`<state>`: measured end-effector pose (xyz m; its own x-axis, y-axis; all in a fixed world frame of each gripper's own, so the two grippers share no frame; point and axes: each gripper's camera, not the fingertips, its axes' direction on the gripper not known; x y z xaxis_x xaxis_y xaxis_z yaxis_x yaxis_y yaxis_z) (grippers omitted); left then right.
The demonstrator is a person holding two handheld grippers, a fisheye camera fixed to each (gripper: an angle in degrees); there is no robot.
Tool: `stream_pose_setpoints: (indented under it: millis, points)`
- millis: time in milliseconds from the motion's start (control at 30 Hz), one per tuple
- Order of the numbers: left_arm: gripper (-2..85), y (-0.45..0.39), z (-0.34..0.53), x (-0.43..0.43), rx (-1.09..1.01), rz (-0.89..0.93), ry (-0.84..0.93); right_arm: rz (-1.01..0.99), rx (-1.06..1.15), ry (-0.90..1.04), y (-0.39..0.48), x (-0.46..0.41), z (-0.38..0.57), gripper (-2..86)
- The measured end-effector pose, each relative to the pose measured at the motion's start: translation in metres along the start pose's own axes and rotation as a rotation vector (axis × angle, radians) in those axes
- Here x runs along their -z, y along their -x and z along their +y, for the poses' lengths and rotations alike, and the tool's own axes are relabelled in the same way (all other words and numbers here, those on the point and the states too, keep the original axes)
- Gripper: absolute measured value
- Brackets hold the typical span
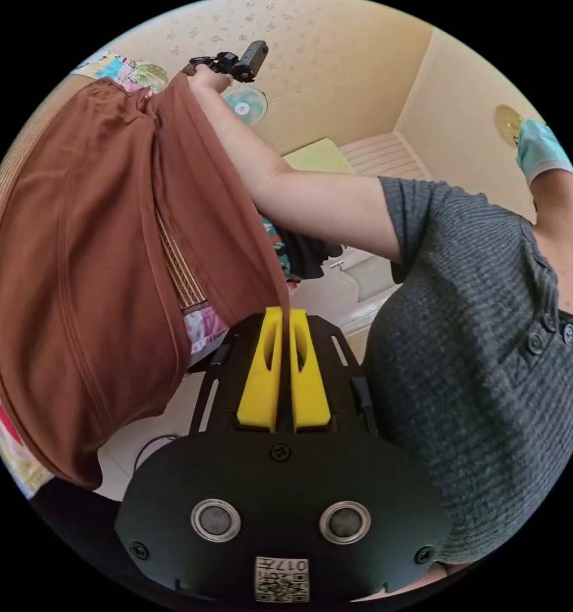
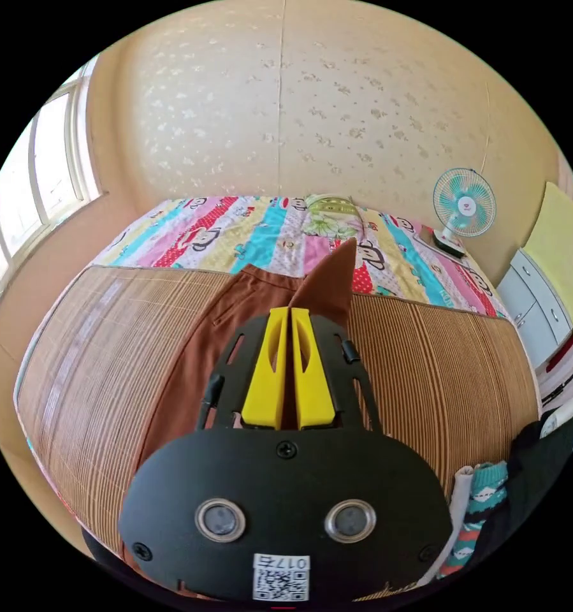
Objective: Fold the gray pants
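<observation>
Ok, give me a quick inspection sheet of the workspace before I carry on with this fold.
Surface: woven bamboo mat on the bed, patterned sheet beyond it.
Job's things: brown pants, not gray, partly lifted.
Clutter: dark and striped clothes pile at the mat's edge.
Grippers: left gripper and right gripper each shut on the pants fabric.
Cables: dark cable on the floor.
Surroundings: fan, window, cabinet.

the pants (image 1: 76, 255) were a soft matt brown cloth with stitched seams. the mat (image 2: 439, 376) looked like woven bamboo, finely ribbed. the gripper (image 2: 290, 310) had smooth yellow plastic jaws on a matt black plastic body. the shirt (image 1: 477, 357) was ribbed gray knit.
</observation>
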<state>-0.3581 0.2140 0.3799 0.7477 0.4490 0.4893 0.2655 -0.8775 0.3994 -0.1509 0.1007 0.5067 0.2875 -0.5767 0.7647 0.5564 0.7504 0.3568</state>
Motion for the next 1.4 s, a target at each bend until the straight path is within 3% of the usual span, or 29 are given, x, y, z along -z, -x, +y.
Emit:
stream_pose_setpoints:
  millis: [167, 267, 367, 500, 700, 933, 1033, 1100, 1133, 1167, 1267, 1300, 1367, 1400]
  points:
    - [-0.8, 0.019, 0.047, 0.102, 0.147, -0.125, -0.233, -0.278, 0.059, 0.072, 0.070, -0.042, -0.011, 1.4]
    - [-0.6, 0.033, 0.063, 0.125, 0.268, -0.391, -0.213, -0.493, 0.055, 0.115, 0.078, -0.025, 0.004, 3.6]
    - [-0.2, 0.059, 0.065, 0.128, 0.368, -0.459, -0.128, -0.606, 0.046, 0.123, 0.059, 0.020, 0.060, 5.8]
    - [0.9, 0.081, 0.056, 0.122, 0.426, -0.402, -0.129, -0.585, 0.000, 0.289, 0.000, 0.063, 0.189, 7.9]
    - [3.5, 0.080, 0.031, 0.100, 0.425, -0.496, -0.083, -0.524, -0.143, 0.497, -0.067, 0.127, 0.352, 11.1]
    - [3.8, 0.068, 0.000, 0.070, 0.398, -0.622, 0.002, -0.678, -0.221, 0.604, -0.053, 0.140, 0.404, 10.4]
    - [2.4, 0.071, -0.016, 0.056, 0.397, -0.645, 0.067, -0.531, -0.156, 0.643, -0.040, 0.146, 0.390, 6.9]
    - [0.9, 0.072, -0.024, 0.053, 0.385, -0.560, 0.088, -0.475, -0.077, 0.630, -0.041, 0.164, 0.376, 3.2]
    - [0.2, 0.067, -0.027, 0.057, 0.314, -0.411, 0.042, -0.487, -0.083, 0.619, -0.045, 0.169, 0.374, 2.7]
    - [-0.1, 0.060, -0.027, 0.066, 0.231, -0.235, -0.051, -0.558, -0.109, 0.586, -0.055, 0.178, 0.371, 1.9]
    - [-0.3, 0.069, -0.019, 0.074, 0.216, -0.079, -0.130, -0.724, -0.214, 0.512, -0.083, 0.189, 0.373, 0.9]
    - [-0.2, 0.074, -0.018, 0.072, 0.249, -0.113, -0.101, -0.688, -0.221, 0.537, -0.088, 0.185, 0.376, 0.8]
    - [0.6, 0.102, -0.013, 0.055, 0.470, -0.411, 0.083, -0.636, -0.230, 0.599, -0.093, 0.175, 0.383, 0.7]
    - [1.1, 0.106, -0.013, 0.049, 0.499, -0.462, 0.122, -0.659, -0.238, 0.613, -0.096, 0.171, 0.386, 0.8]
